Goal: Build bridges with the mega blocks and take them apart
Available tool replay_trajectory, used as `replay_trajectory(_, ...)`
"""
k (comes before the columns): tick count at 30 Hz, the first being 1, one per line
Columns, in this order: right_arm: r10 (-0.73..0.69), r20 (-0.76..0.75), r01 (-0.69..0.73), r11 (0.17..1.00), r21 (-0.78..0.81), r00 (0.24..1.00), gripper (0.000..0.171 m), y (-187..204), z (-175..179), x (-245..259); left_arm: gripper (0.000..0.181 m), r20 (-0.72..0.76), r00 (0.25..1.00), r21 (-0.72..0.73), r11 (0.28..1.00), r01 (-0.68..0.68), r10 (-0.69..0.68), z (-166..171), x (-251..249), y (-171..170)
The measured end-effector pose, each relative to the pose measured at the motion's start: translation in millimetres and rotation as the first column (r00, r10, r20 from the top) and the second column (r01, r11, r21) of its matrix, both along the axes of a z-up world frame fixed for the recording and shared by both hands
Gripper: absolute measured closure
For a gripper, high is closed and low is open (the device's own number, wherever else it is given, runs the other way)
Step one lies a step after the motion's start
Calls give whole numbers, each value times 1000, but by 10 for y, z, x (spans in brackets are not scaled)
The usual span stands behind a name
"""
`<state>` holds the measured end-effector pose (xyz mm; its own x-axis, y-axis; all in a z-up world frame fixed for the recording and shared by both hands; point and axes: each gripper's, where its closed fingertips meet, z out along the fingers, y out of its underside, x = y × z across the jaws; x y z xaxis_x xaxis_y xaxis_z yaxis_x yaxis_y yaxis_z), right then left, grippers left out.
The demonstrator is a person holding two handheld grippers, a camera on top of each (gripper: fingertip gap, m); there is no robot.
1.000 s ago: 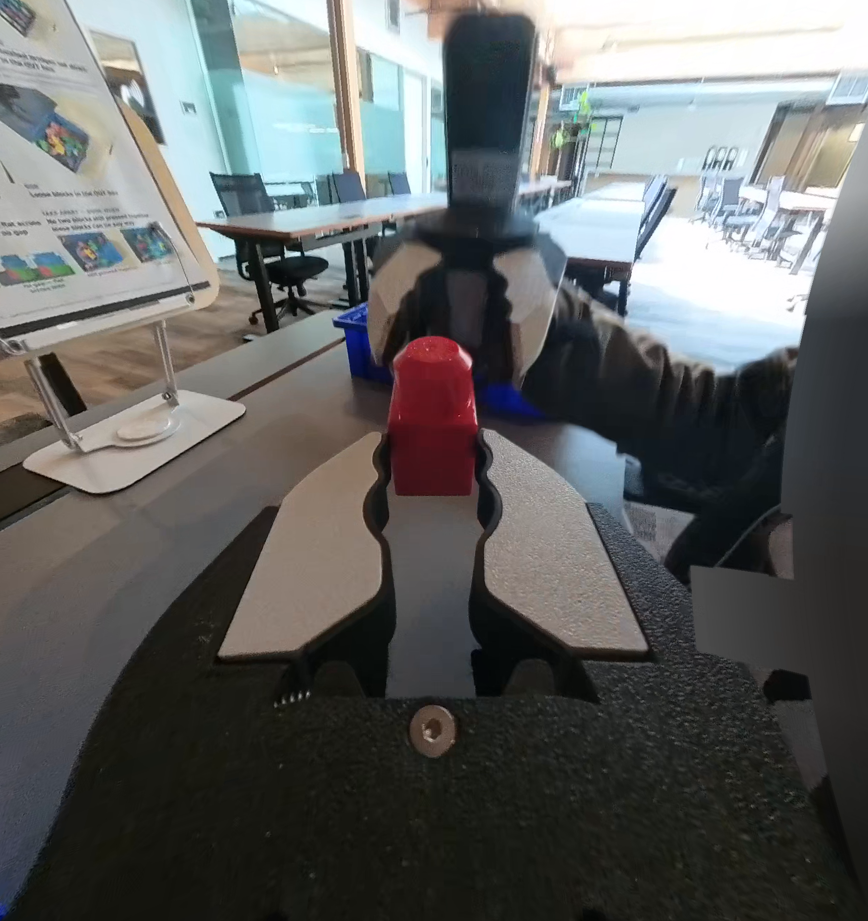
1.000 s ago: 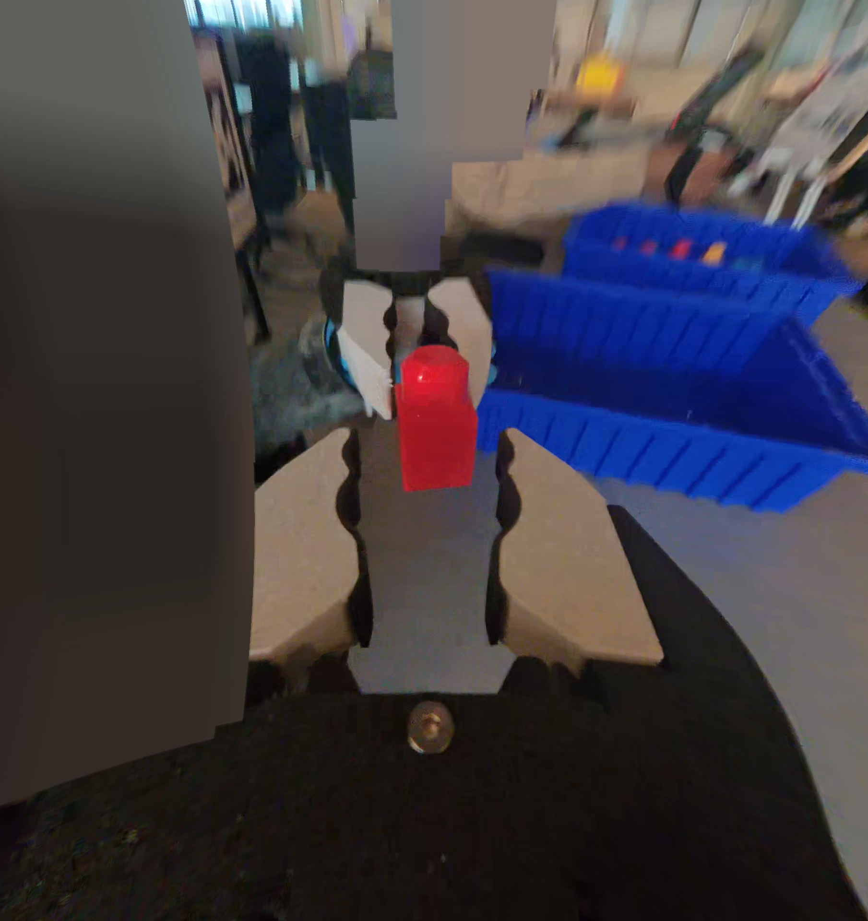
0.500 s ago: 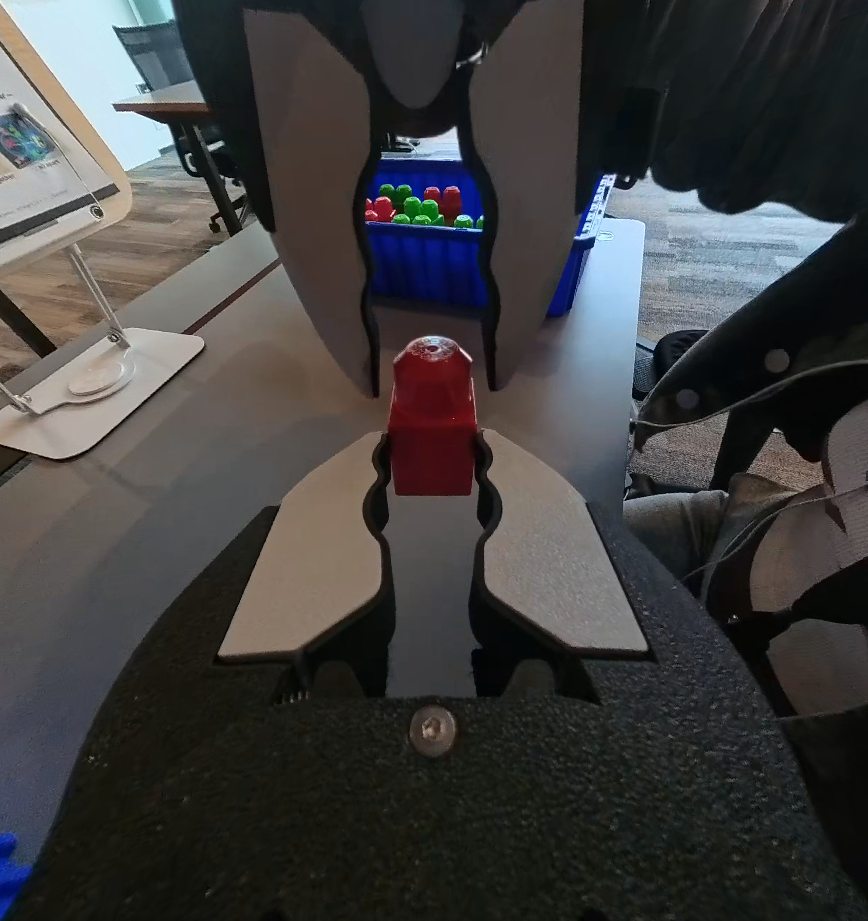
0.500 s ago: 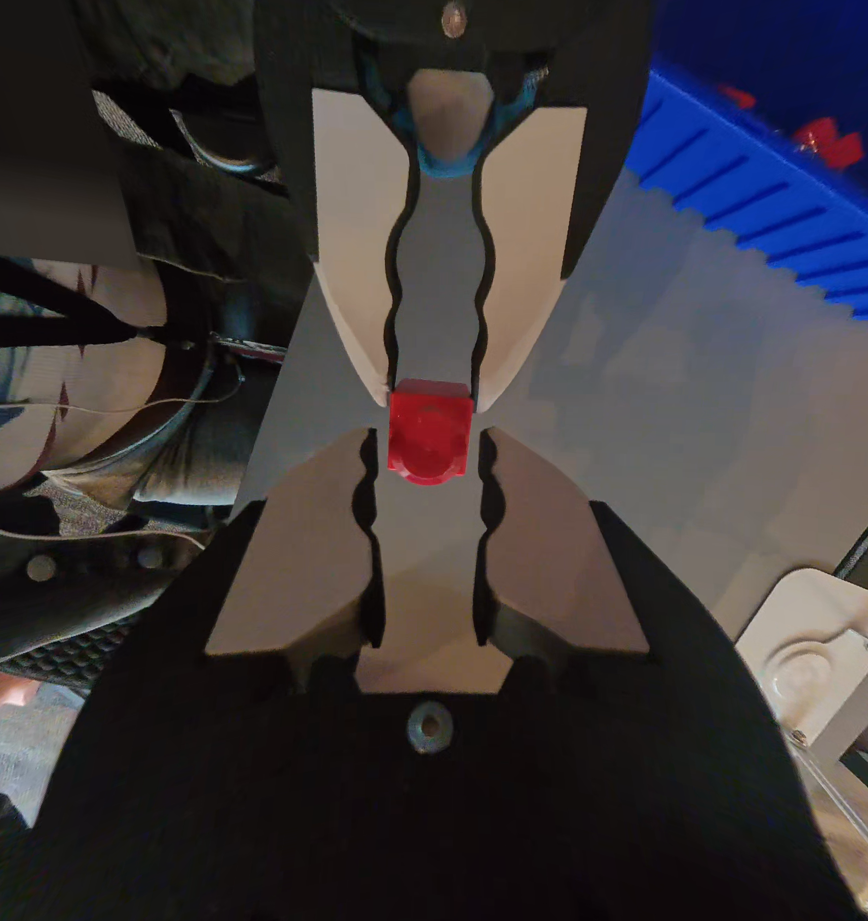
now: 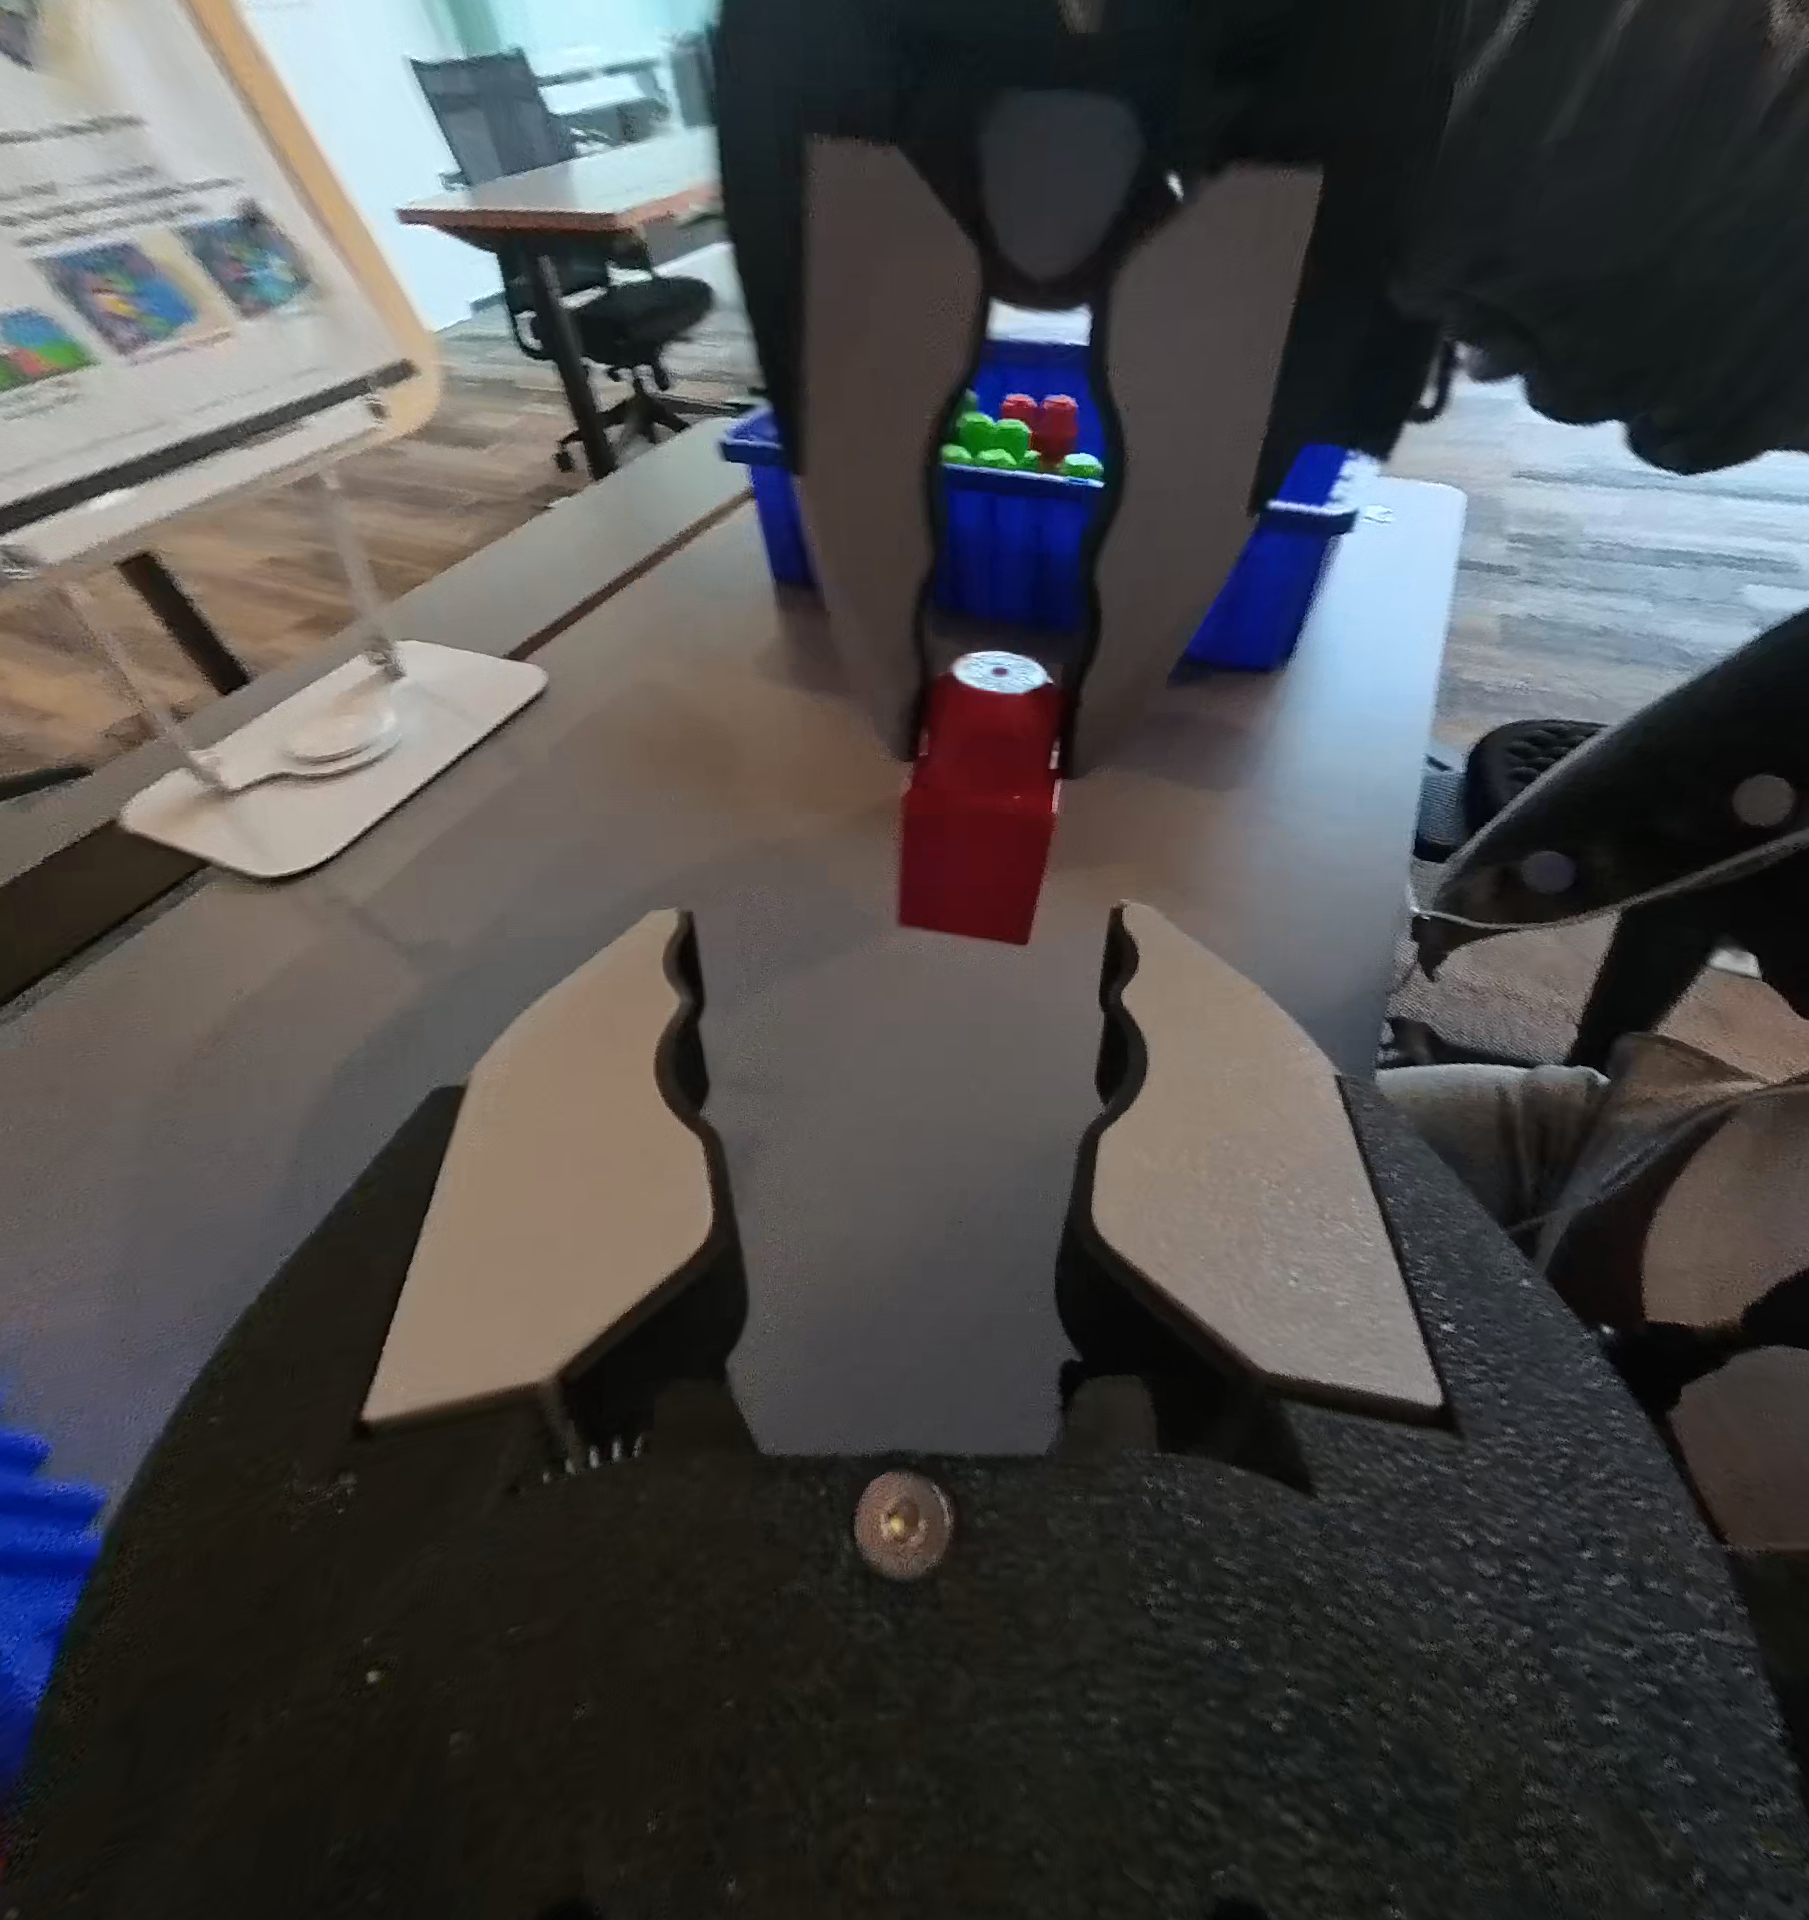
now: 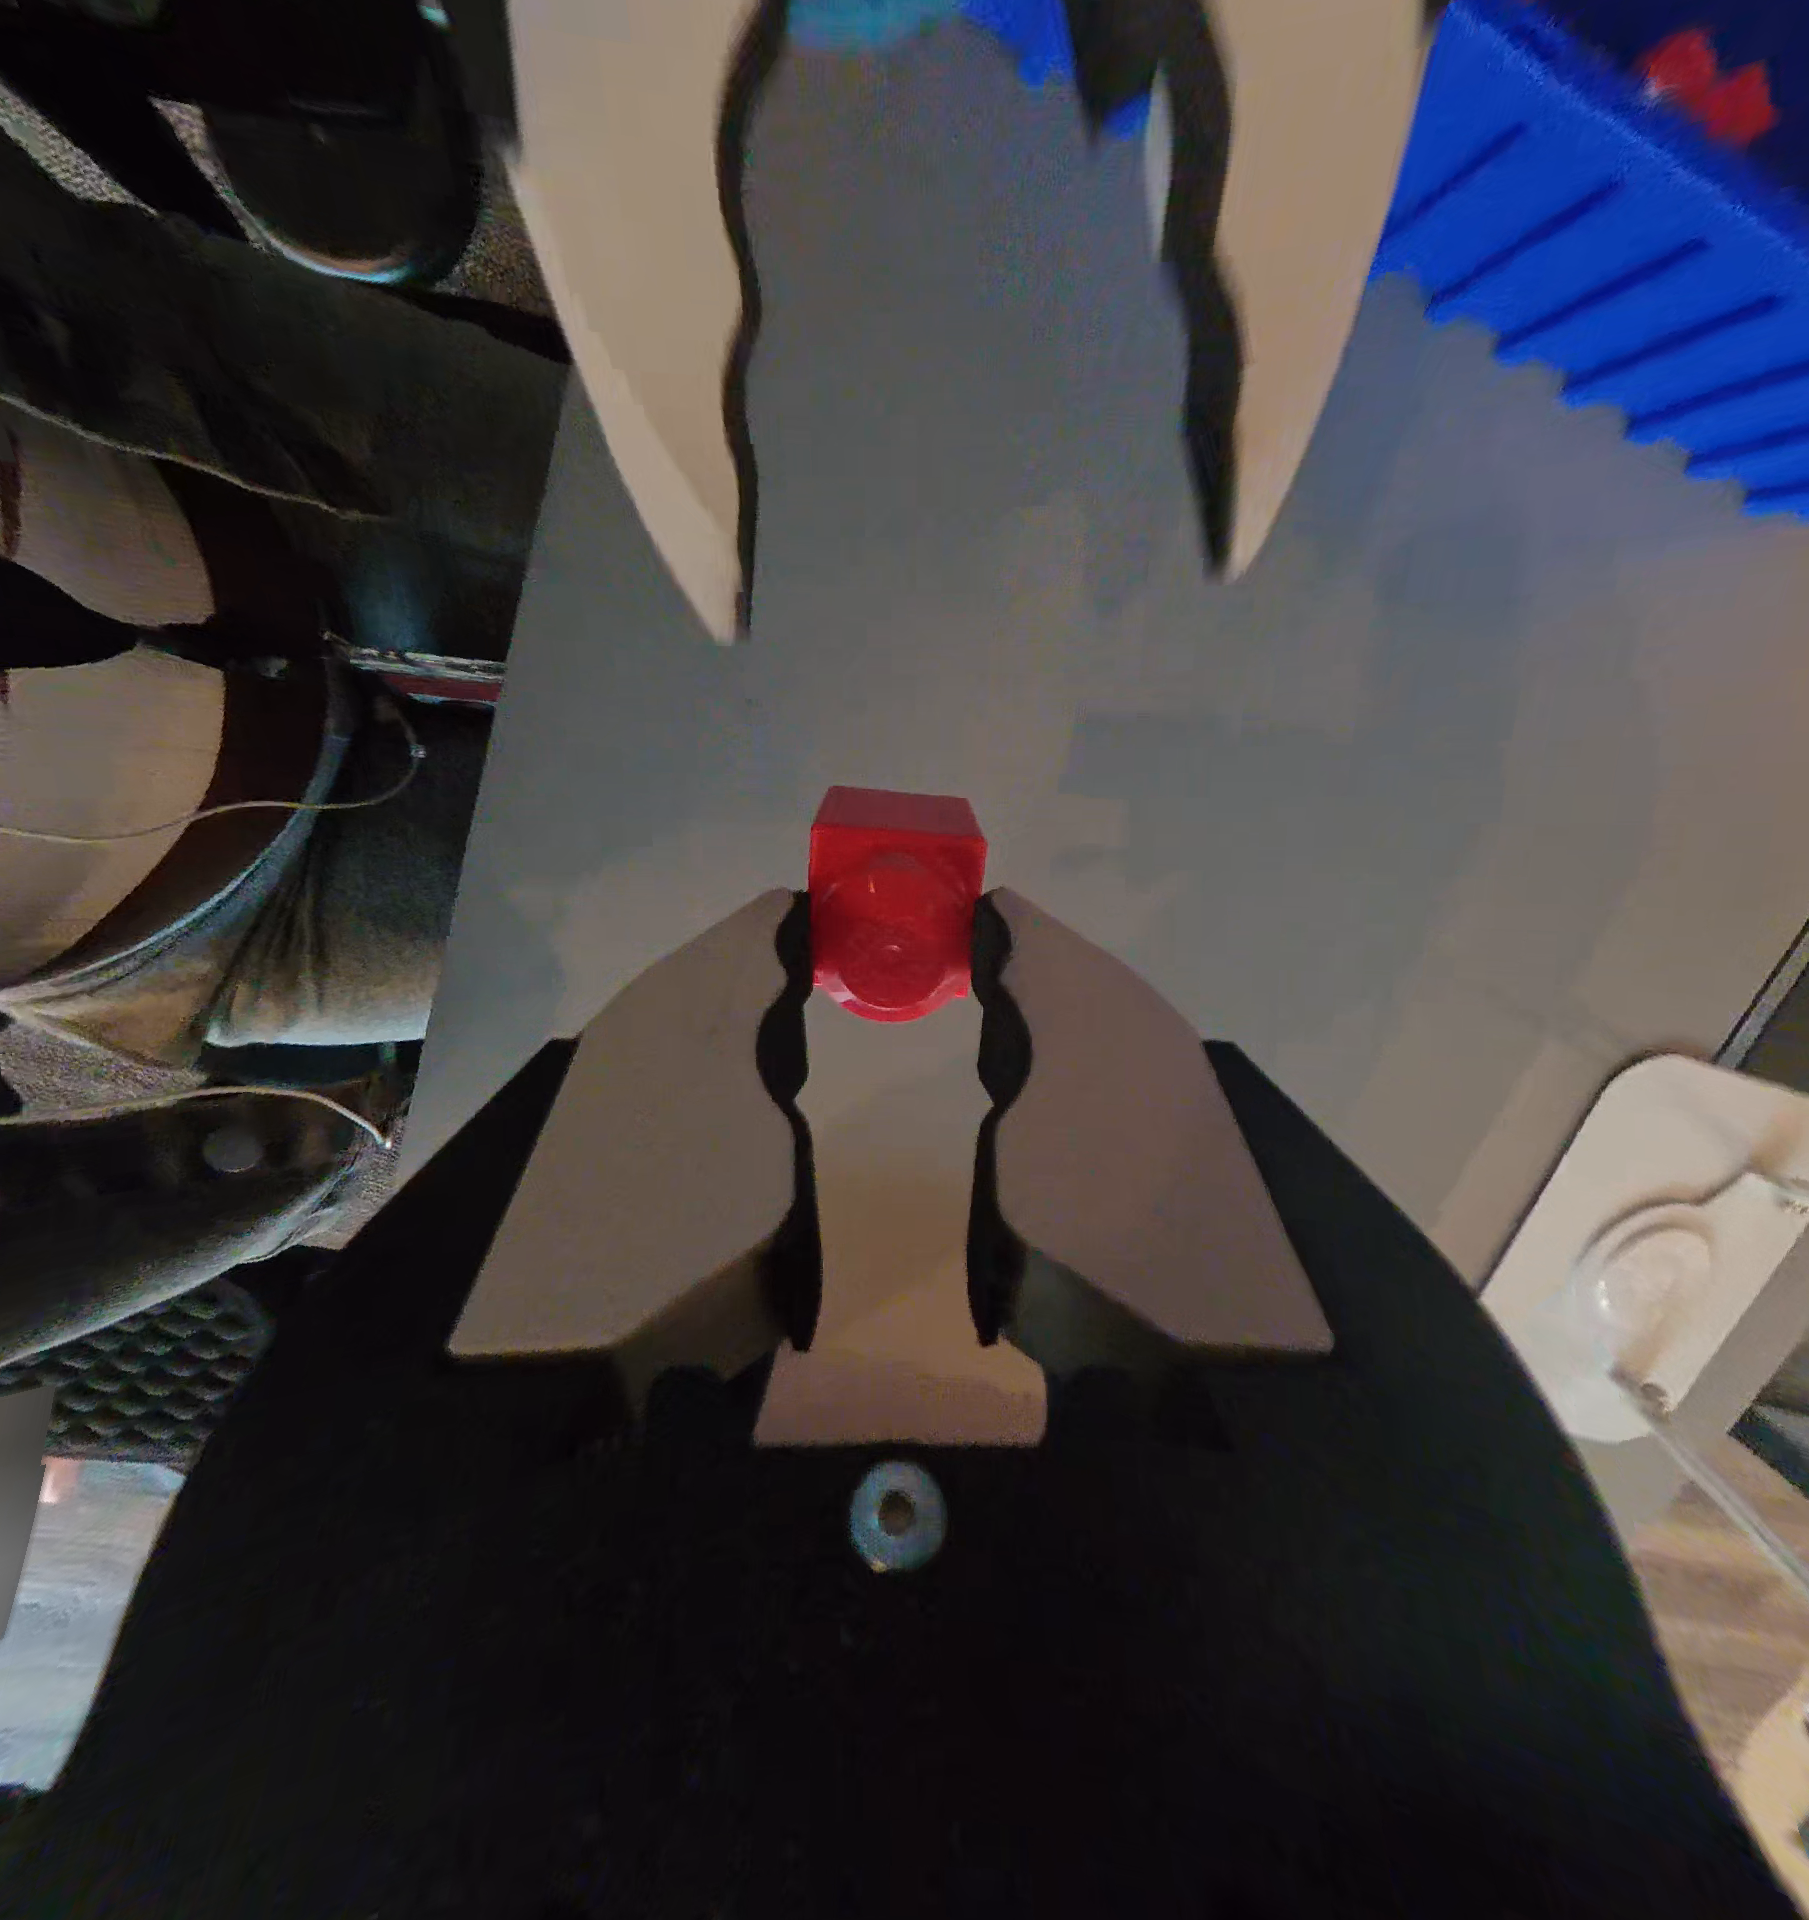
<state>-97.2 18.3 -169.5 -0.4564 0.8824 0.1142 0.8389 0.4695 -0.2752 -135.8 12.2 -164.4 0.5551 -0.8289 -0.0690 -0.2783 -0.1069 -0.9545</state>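
Note:
A single red mega block (image 5: pixel 973 821) hangs a little above the grey table (image 5: pixel 464 987). My right gripper (image 6: pixel 887 904) is shut on the red block (image 6: pixel 895 914) at its stud end. In the left wrist view the right gripper (image 5: pixel 988 748) comes down from above and pinches the block's top. My left gripper (image 5: pixel 900 925) is open and empty, its tips just short of the block's base. In the right wrist view the left gripper (image 6: pixel 973 597) shows open beyond the block, apart from it.
A blue bin (image 5: pixel 1253 582) with green and red blocks (image 5: pixel 1014 431) stands at the table's far end. Another blue bin (image 6: pixel 1606 291) is near the left gripper. A sheet on a stand (image 5: pixel 152 260) with a white base (image 5: pixel 339 748) stands left. A person's legs (image 5: pixel 1658 1195) are right of the table edge. There is about 5 cm between the tips of the two grippers.
My left gripper has opened, let go of the red block and drawn back. My right gripper has shut on the block's stud end and now holds it alone.

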Motion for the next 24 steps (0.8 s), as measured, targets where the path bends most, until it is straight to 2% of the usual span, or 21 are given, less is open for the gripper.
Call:
replay_trajectory(1,-24,4,24,1000,4,1000,143,43,-49,43,108,10,1000,7,1000,-24,24,41,-79,5)
replay_trajectory(8,-226,64,224,974,40,972,143,392,-621,402,116,48,977,89,974,-209,205,346,-712,-85)
replay_trajectory(11,-268,92,267,963,27,959,143,483,-877,518,118,66,959,126,951,-282,275,461,-930,-144)
replay_trajectory(17,-296,130,297,955,8,946,143,549,-1234,618,120,75,936,166,921,-353,345,563,-1186,-245)
replay_trajectory(24,-286,145,290,957,-11,947,143,531,-1373,625,122,92,926,169,911,-376,366,570,-1291,-247)
